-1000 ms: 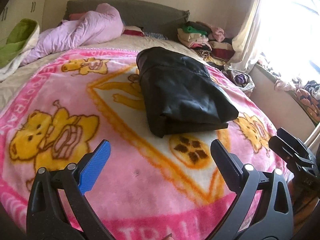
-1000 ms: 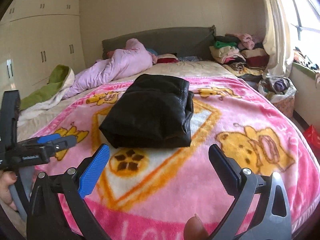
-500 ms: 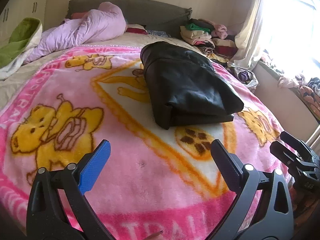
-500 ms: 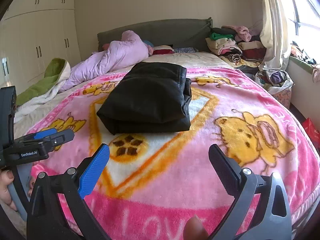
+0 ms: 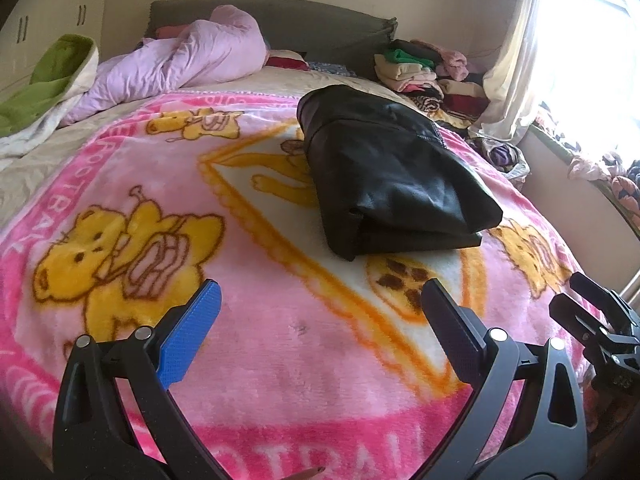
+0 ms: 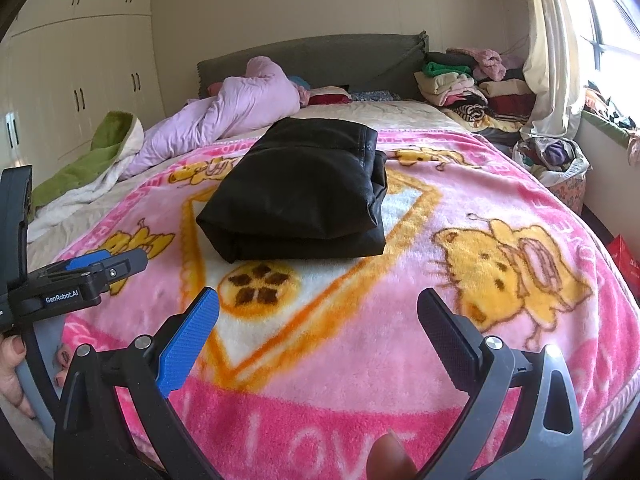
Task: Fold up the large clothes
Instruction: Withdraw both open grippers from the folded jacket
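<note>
Garment: a black garment lies folded into a thick rectangular bundle on the pink cartoon blanket, about the middle of the bed, far from both tools. In the right wrist view the same bundle shows stacked layers along its near edge.
Left hand-held gripper: the left hand-held gripper has its jaws spread wide and nothing between them; it hangs over bare blanket near the foot of the bed, well apart from the bundle.
Right hand-held gripper: the right hand-held gripper is likewise wide apart and empty, over the near part of the blanket.
Task done: judging by the compact, squared shape, this garment looks fully folded; no sleeve or leg trails out.
Task left: probably only moving the bundle aside, and possibly taking up another piece. Which piece is unclear.
Surroundings: a stack of folded clothes sits at the far right by the headboard, a lilac duvet is bunched at the far left, and a basket of clothes stands on the floor to the right.
Risk: the slick-looking fabric may slide open if lifted by one edge.
</note>
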A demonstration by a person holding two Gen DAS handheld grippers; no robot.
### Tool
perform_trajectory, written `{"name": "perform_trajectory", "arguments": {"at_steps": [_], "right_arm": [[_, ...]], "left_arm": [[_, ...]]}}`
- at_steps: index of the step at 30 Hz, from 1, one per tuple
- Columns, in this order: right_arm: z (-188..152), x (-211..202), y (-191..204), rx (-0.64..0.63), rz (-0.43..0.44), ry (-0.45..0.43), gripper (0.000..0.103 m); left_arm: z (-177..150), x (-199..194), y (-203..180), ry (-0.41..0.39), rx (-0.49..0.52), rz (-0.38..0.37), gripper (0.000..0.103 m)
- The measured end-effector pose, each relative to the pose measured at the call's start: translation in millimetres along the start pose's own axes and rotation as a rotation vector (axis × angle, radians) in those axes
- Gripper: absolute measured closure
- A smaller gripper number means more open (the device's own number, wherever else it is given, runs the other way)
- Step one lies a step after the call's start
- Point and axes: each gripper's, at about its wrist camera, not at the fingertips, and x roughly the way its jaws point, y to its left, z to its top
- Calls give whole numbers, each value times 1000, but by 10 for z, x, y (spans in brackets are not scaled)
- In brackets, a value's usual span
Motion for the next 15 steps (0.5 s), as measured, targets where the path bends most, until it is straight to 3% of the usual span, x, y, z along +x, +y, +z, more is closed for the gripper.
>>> {"name": "perform_trajectory", "arguments": {"at_steps": [15], "right_arm": [[8, -24, 6, 10, 1, 4, 4]], "left_arm": [[-3, -14, -18, -1, 12, 32, 9]]}}
